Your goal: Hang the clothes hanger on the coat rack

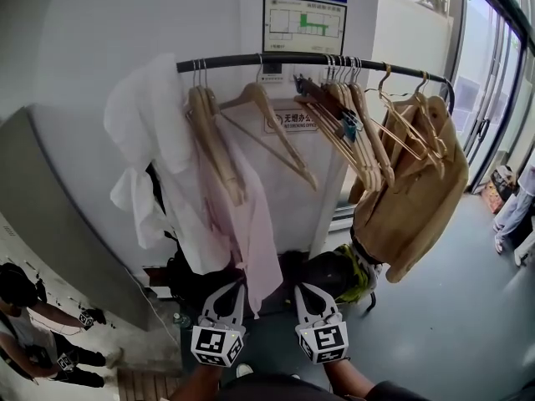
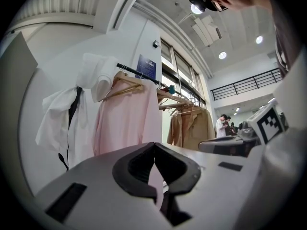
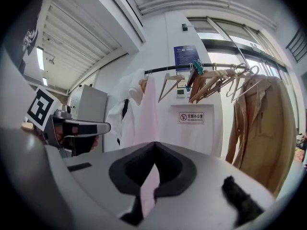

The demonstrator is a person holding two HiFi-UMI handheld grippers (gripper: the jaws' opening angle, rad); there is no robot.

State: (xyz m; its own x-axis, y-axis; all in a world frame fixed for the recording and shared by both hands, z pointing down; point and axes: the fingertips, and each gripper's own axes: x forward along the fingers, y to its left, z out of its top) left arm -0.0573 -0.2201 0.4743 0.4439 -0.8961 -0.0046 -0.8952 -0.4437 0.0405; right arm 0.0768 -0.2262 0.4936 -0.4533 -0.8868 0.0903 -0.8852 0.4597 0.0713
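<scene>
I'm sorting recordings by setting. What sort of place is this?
Probably an office building's entrance hall or lobby, not a home: a posted no-smoking sign and floor plan, tall glass doors, and a long coat rack.

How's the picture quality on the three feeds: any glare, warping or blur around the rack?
Head view: fisheye bows the rail, daylight glares through the windows at right, wooden hangers are sharp. Left gripper view: ceiling lamps flare; the left gripper itself is soft. Right gripper view: even light, rail readable, black vignette round the edges.
</scene>
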